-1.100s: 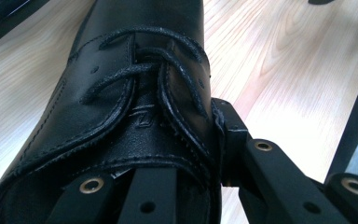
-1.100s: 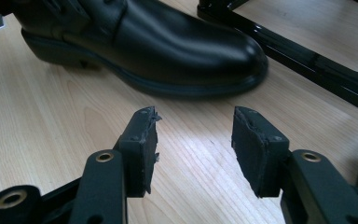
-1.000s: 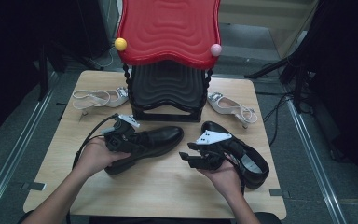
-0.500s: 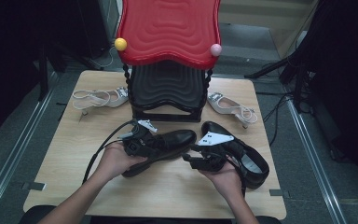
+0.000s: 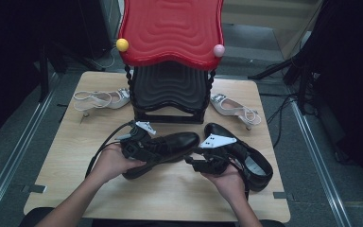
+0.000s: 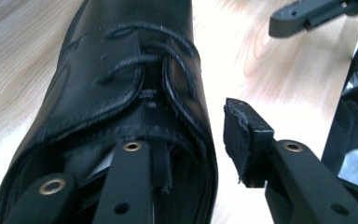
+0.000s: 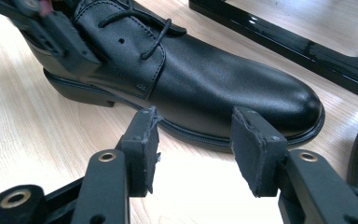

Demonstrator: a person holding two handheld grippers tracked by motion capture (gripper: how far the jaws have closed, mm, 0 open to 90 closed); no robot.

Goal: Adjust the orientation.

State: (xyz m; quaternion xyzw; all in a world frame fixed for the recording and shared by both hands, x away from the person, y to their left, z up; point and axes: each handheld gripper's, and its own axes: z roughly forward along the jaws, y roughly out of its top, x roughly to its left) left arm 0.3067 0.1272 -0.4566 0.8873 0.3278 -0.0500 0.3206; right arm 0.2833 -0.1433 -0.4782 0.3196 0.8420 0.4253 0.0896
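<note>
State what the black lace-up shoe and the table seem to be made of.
Black lace-up shoe: apparently smooth leather, possibly synthetic, with a soft sheen, stitched seams and a highlight on the toe. Table: light wood or wood-look laminate, matte, with visible grain lines.

On the tabletop (image 5: 170,198), a two-tier shoe rack (image 5: 170,90) stands at the far middle. A heeled sandal (image 5: 101,99) lies to its left, another sandal (image 5: 234,108) to its right. Nearer, a lace-up shoe (image 5: 168,146) lies left of centre, and its mate (image 5: 248,156) lies right.
</note>
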